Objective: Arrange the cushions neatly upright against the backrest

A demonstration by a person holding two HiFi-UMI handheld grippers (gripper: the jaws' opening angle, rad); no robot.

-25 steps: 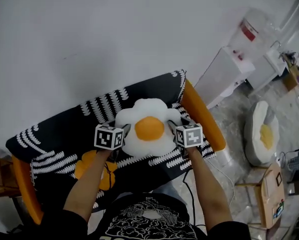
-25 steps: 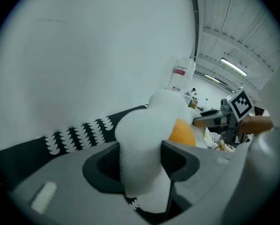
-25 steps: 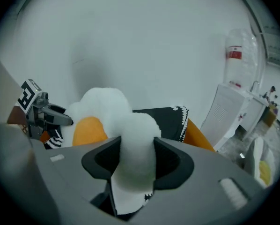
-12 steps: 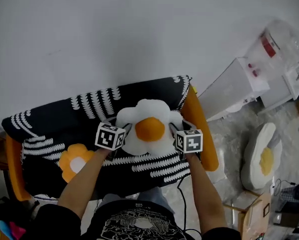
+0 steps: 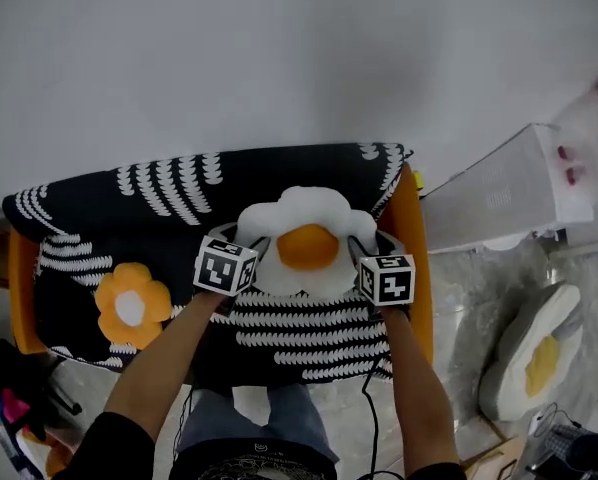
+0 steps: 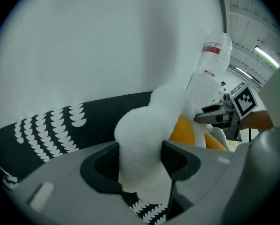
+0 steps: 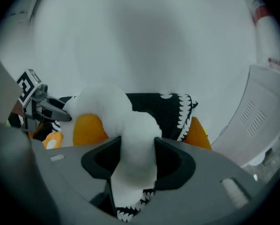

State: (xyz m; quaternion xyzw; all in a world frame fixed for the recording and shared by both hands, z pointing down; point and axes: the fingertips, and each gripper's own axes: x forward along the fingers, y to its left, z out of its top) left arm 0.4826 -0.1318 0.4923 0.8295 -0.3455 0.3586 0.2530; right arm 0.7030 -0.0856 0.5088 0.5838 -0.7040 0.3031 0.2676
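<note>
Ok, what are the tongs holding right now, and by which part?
Both hold the white plush fried-egg cushion with the orange yolk: left tongs pinch its left white rim, right tongs its right white rim.

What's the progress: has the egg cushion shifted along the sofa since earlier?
No: the egg cushion still sits by the right-hand orange armrest, against the backrest.

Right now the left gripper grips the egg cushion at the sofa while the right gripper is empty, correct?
No: the right gripper is not empty. The right gripper view shows its jaws shut on the white edge of the egg cushion too. The left gripper does grip that cushion at the sofa.
</note>
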